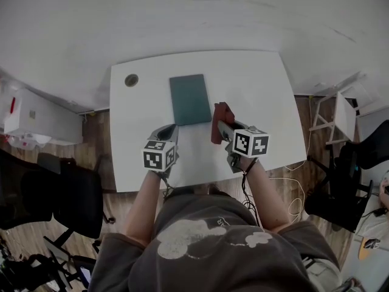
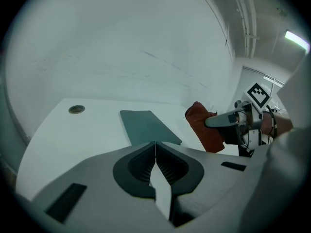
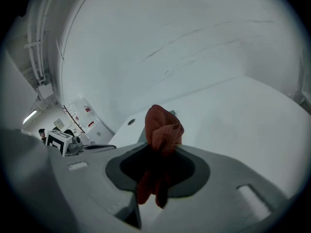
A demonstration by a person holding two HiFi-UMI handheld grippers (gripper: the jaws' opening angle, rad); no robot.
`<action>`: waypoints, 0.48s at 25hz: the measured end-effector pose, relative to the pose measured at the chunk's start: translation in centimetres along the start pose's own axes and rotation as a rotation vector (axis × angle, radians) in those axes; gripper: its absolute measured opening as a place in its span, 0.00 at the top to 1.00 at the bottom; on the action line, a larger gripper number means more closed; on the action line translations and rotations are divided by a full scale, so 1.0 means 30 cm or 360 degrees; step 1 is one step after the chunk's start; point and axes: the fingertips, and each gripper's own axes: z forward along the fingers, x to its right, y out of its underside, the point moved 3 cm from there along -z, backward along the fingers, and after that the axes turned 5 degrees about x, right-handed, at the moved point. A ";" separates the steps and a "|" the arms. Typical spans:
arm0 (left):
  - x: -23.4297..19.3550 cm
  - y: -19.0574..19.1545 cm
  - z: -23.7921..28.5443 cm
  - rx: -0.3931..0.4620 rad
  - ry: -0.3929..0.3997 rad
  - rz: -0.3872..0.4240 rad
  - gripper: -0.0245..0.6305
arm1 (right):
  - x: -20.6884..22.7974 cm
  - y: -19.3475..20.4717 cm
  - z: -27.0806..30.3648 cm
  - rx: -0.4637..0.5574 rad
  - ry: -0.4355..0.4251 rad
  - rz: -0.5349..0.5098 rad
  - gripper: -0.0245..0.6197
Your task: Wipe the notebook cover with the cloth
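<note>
A dark green notebook (image 1: 189,98) lies flat on the white table (image 1: 255,84), and it also shows in the left gripper view as the notebook (image 2: 146,126). My right gripper (image 1: 217,124) is shut on a dark red cloth (image 1: 220,119), held just right of the notebook's near right corner. The cloth (image 3: 163,135) bunches up between the jaws and hangs down behind them. My left gripper (image 1: 171,130) is shut and holds nothing, a little in front of the notebook's near edge. From the left gripper view the cloth (image 2: 204,130) hangs to the right.
A round grommet hole (image 1: 131,79) sits near the table's far left corner. A white cabinet (image 1: 36,117) stands to the left, black chairs (image 1: 73,199) at left and right, and a white rack (image 1: 337,111) to the right.
</note>
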 end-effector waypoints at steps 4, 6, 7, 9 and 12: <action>-0.024 0.013 0.046 -0.0046 0.0026 -0.0002 0.96 | 0.001 -0.003 0.023 -0.0006 0.0025 0.0012 0.80; -0.038 0.026 0.066 -0.0077 0.0036 -0.0003 0.96 | -0.002 0.000 0.032 -0.0012 0.0036 0.0015 0.80; -0.045 0.033 0.075 -0.0091 0.0040 -0.0002 0.96 | -0.004 0.001 0.036 -0.0014 0.0040 0.0017 0.80; -0.057 0.044 0.090 -0.0117 0.0047 0.0003 0.96 | -0.007 0.000 0.044 -0.0019 0.0048 0.0019 0.80; -0.076 0.058 0.114 -0.0151 0.0050 0.0003 0.96 | -0.002 -0.005 0.054 -0.0021 0.0062 0.0024 0.80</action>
